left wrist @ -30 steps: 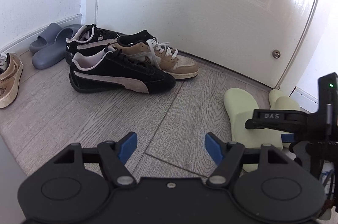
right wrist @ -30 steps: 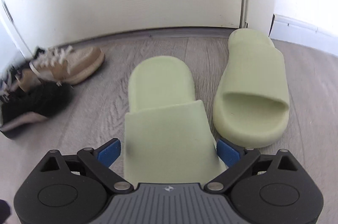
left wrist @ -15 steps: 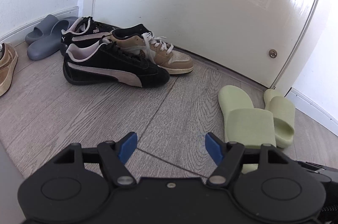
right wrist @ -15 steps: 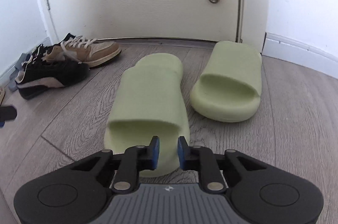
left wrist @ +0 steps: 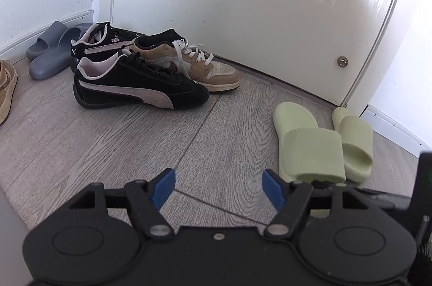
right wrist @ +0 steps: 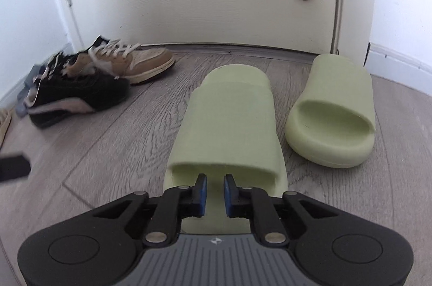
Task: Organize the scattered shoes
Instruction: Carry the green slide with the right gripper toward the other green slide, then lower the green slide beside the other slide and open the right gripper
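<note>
Directly ahead of right gripper (right wrist: 215, 191): near green slide (right wrist: 229, 124), heel pinched between narrowed fingers. Left gripper (left wrist: 218, 184) spread wide, empty, over floor (left wrist: 108, 145).

Bare floor (left wrist: 151, 140) lay open between the black sneaker (left wrist: 135, 88) and the nearer green slide (left wrist: 310, 148), wide enough for a gripper. The farther green slide (right wrist: 334, 118) lay just beside the nearer one, leaving only a narrow gap. The door (left wrist: 270, 2) closed off the far side.
</note>
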`<state>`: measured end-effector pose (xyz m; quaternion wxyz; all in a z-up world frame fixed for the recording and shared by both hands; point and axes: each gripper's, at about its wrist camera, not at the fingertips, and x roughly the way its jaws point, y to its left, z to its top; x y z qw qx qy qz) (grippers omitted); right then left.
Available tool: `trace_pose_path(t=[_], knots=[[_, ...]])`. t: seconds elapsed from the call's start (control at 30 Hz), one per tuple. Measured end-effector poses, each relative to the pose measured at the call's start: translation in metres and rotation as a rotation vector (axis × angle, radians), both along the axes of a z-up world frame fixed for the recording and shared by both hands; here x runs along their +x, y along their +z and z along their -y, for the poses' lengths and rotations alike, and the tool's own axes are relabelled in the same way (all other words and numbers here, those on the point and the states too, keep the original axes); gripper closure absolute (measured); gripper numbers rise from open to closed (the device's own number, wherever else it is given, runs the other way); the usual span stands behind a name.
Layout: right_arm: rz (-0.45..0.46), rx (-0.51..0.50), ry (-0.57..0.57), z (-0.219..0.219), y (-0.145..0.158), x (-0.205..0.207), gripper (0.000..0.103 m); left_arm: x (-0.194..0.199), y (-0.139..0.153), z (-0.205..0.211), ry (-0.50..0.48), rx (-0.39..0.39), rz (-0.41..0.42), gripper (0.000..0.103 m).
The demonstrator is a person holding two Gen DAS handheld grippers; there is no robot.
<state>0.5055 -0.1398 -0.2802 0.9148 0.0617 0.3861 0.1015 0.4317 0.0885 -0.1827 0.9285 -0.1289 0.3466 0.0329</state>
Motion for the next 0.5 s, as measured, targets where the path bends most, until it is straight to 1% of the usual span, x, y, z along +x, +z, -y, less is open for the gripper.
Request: trace_pose_path(t=[0.2, 0.37, 0.43, 0.5], knots=[[0.015, 0.026, -0.08, 0.003, -0.005, 0.024, 0.088, 0.001, -0.001, -0.005, 0.018, -0.028, -0.002, 0.031], [0.024, 0.06, -0.139, 0.011, -0.011, 0.046, 0.092, -0.001, 0.0, -0.005, 0.013, -0.014, 0.0, 0.031], [0.017, 0.073, -0.162, 0.015, -0.012, 0.053, 0.101, -0.001, 0.0, -0.006, 0.014, -0.015, 0.0, 0.031], [0.014, 0.088, -0.191, 0.018, -0.014, 0.059, 0.103, -0.001, 0.0, -0.007, 0.018, -0.019, 0.0, 0.031]])
